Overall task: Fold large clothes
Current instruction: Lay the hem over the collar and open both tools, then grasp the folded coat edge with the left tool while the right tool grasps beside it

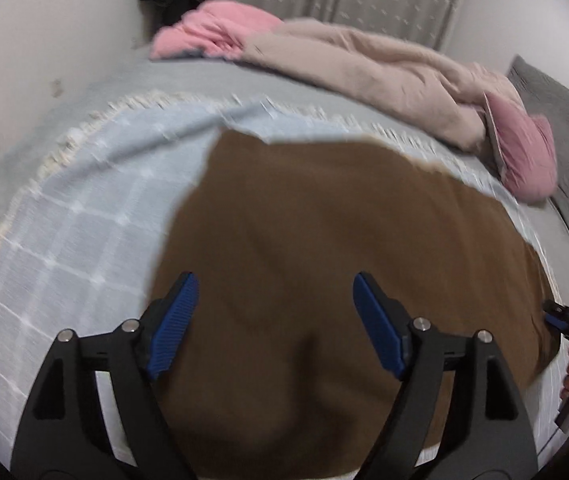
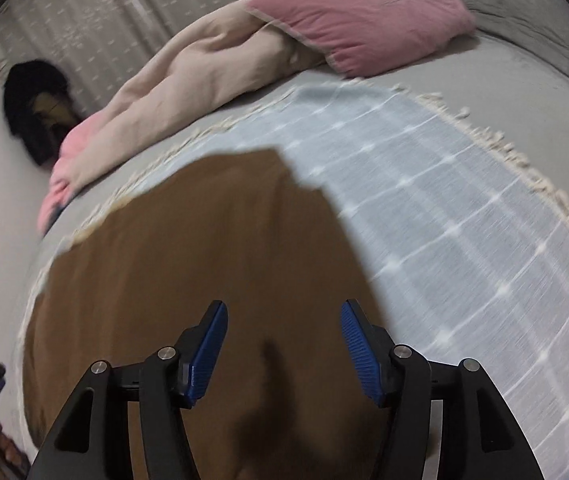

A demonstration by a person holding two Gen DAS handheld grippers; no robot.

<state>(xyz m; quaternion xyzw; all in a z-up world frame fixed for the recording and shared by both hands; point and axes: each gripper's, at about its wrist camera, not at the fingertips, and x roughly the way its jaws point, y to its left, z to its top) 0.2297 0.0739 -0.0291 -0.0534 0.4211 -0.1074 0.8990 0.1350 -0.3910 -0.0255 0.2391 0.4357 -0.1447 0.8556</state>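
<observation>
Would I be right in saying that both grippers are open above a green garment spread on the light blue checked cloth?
Not quite: the garment is brown, not green, as the left wrist view shows plainly. The rest holds: the left gripper and right gripper are both open above it, and it lies spread on the light blue checked cloth.

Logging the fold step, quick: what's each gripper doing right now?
Left gripper: open, holding nothing, above the brown cloth.
Right gripper: open, holding nothing, above the same cloth.
</observation>
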